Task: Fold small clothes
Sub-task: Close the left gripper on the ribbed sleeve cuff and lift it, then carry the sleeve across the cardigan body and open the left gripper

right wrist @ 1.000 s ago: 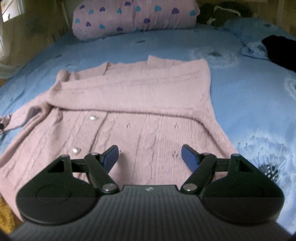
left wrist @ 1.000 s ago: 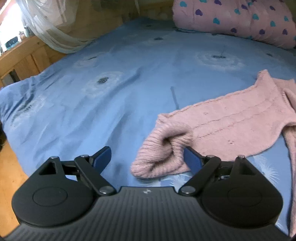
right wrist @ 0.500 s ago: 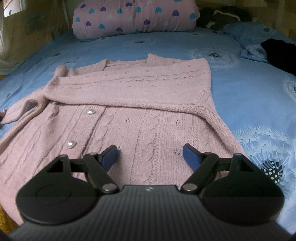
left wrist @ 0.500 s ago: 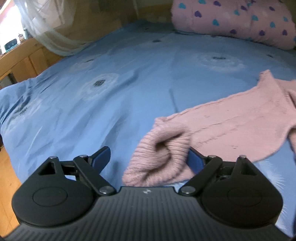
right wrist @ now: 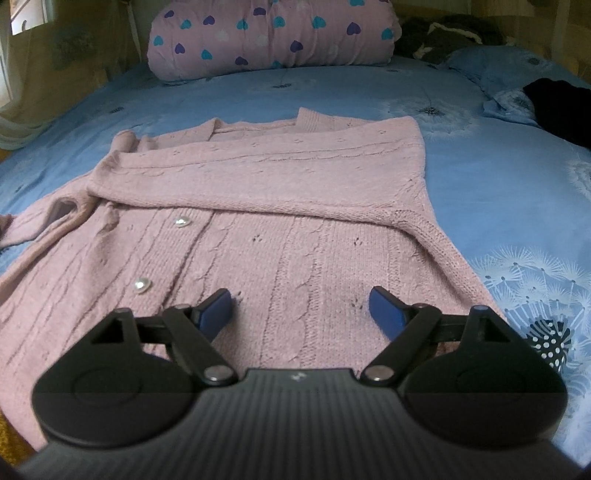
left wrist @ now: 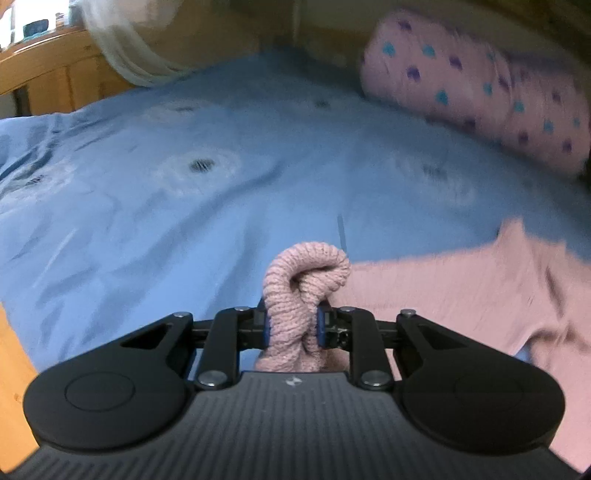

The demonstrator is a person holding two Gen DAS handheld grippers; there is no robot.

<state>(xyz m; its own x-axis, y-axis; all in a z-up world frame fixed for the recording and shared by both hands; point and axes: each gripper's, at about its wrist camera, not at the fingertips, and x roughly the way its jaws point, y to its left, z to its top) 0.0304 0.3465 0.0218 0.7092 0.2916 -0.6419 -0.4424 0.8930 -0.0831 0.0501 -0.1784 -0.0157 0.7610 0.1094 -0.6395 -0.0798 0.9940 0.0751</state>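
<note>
A pink knitted cardigan (right wrist: pixel 295 221) with pearl buttons lies spread on the blue bedspread, its right sleeve folded across the chest. In the left wrist view the ribbed cuff of its other sleeve (left wrist: pixel 295 295) bunches up between the blue pads; my left gripper (left wrist: pixel 292 326) is closing, its pads pressing the cuff, which is lifted off the bed. The sleeve (left wrist: pixel 461 288) trails off to the right. My right gripper (right wrist: pixel 301 306) hovers low over the cardigan's lower front, its jaws opening wider, nothing between them.
A pink bolster pillow with hearts (right wrist: pixel 273 33) lies at the head of the bed. Dark clothing (right wrist: pixel 561 107) sits at the far right on the bedspread (right wrist: pixel 498 177). A wooden cabinet (left wrist: pixel 48 74) and a net curtain (left wrist: pixel 125 48) stand beyond the bed's left edge.
My left gripper has closed on the sleeve cuff and lifted it, rolling a little. The right gripper stays over the cardigan with its jaws slightly wider.
</note>
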